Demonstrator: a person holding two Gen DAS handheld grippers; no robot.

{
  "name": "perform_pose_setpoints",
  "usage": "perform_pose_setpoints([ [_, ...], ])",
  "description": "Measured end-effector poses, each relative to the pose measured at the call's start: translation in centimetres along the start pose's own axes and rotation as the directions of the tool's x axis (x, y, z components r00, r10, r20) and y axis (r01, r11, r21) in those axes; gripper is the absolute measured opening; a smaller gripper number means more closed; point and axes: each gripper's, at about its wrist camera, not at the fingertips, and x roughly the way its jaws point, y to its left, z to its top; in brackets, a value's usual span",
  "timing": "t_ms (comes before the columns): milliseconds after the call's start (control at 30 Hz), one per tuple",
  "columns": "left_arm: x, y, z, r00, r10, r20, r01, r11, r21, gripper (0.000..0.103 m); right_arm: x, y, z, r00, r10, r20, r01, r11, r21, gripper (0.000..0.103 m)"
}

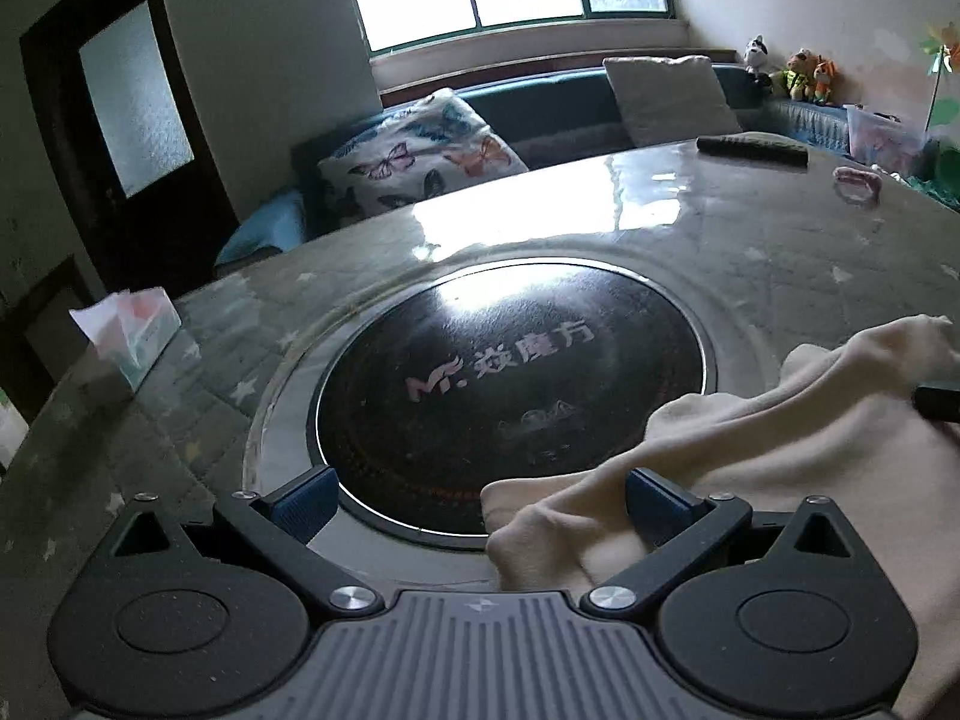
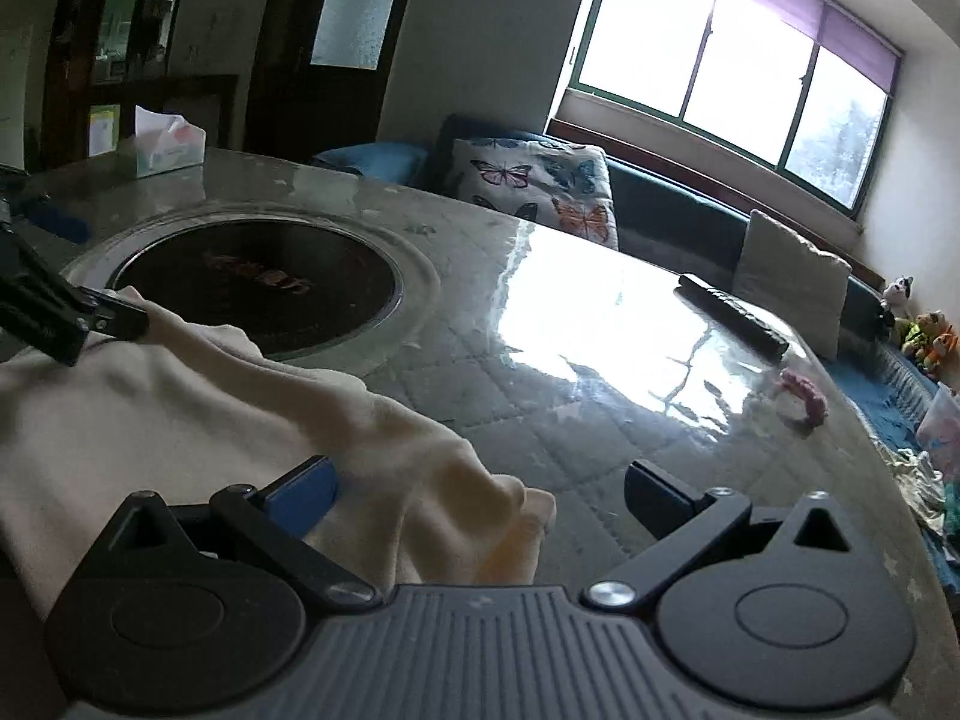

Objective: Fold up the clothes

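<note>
Cream cloth (image 2: 198, 414) lies bunched on table (image 2: 600, 360) beside round cooktop (image 2: 258, 294). Left gripper (image 1: 480, 501) and right gripper (image 2: 480, 498) both spread wide over cloth's near edge. Rec.: centre a corner btwn fingers, pinch single layer only, lift w/o dragging.

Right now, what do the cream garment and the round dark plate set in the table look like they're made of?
The cream garment looks like soft matte knit, cotton or fleece: it drapes in rounded, fuzzy folds. The round dark plate looks like glossy black glass or ceramic with a printed logo, mirroring the window, inside a metal-looking ring.
</note>
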Motion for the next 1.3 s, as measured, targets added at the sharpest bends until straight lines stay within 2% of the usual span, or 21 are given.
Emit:
perform_pose_setpoints([
  [300,0.6,-1.0,1.5,0.999,-0.043,0.026,0.043,0.999,0.019,0.103,1.3,-0.2,2.2,0.999,-0.008,0.038,0.009,1.000,-0.024,0.103],
  [500,1.7,-1.5,1.7,0.999,-0.049,0.009,0.049,0.998,0.039,0.103,4.0,1.4,2.8,1.000,0.004,-0.014,-0.005,0.994,-0.108,0.103],
  [600,1.8,-1.3,1.7,0.999,-0.053,0.006,0.053,0.998,0.035,0.103,3.7,1.5,2.7,1.000,-0.002,-0.004,0.002,0.992,-0.123,0.103],
  [833,1.9,-1.3,1.5,0.999,-0.052,0.005,0.052,0.998,0.030,0.103,1.4,0.2,2.0,0.996,-0.073,0.044,0.076,0.995,-0.071,0.103],
  [933,2.0,-1.3,1.5,0.999,-0.052,0.004,0.052,0.998,0.026,0.103,1.5,-0.9,0.9,0.993,-0.116,0.011,0.116,0.992,-0.051,0.103],
  [1233,1.9,-1.3,1.4,0.999,-0.043,0.002,0.043,0.999,0.021,0.103,-0.3,-3.0,-0.3,0.990,-0.138,0.039,0.135,0.988,0.077,0.103],
  [1300,1.9,-1.4,1.3,0.999,-0.038,0.006,0.038,0.999,0.025,0.103,0.0,-3.2,-1.0,0.989,-0.147,0.006,0.146,0.987,0.070,0.103],
])
